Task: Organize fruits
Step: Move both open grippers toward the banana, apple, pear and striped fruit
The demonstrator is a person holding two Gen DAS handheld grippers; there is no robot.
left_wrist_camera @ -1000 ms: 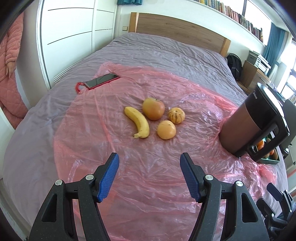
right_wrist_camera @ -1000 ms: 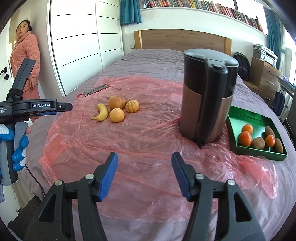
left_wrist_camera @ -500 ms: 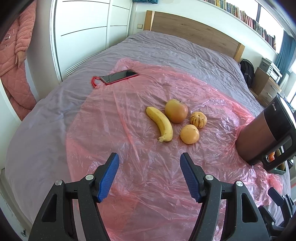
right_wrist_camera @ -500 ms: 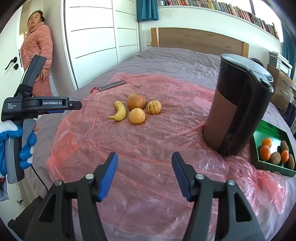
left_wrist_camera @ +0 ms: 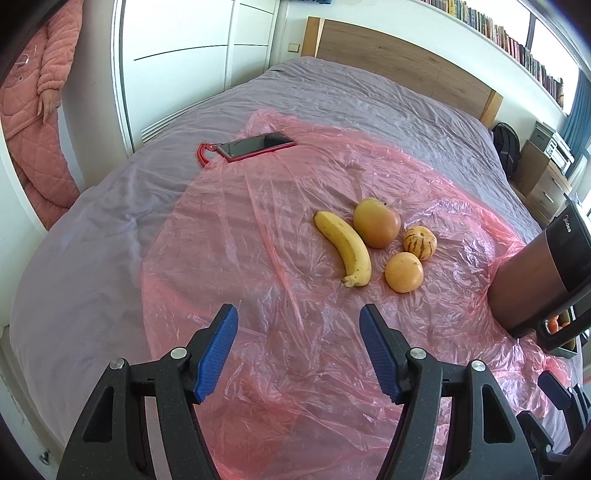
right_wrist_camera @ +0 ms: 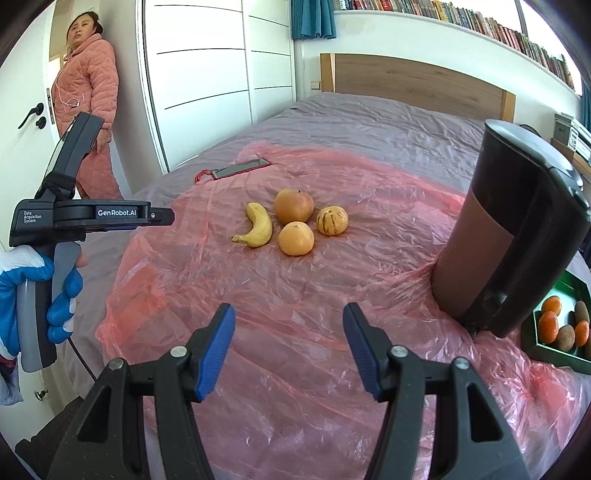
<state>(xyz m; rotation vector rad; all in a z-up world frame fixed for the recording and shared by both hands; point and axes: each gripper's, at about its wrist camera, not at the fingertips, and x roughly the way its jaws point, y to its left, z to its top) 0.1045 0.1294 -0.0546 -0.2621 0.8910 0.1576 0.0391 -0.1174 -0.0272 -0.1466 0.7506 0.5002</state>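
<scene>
Both the left gripper point(left_wrist_camera: 298, 347) and right gripper point(right_wrist_camera: 289, 345) stood apart, empty, short of the fruit. The orange point(right_wrist_camera: 296, 238), touching the banana point(right_wrist_camera: 258, 226), could have rolled on the slick plastic sheet point(right_wrist_camera: 295, 295) if nudged.

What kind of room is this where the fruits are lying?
It looks like a home bedroom: a wide bed with a wooden headboard, white wardrobe doors beside it, and a long bookshelf high on the wall.

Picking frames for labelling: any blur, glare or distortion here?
Left wrist view: sharp, strong fisheye bending the headboard, daylight sheen on the pink plastic sheet. Right wrist view: equally sharp, dark corner vignette, kettle leaning from distortion.
</scene>
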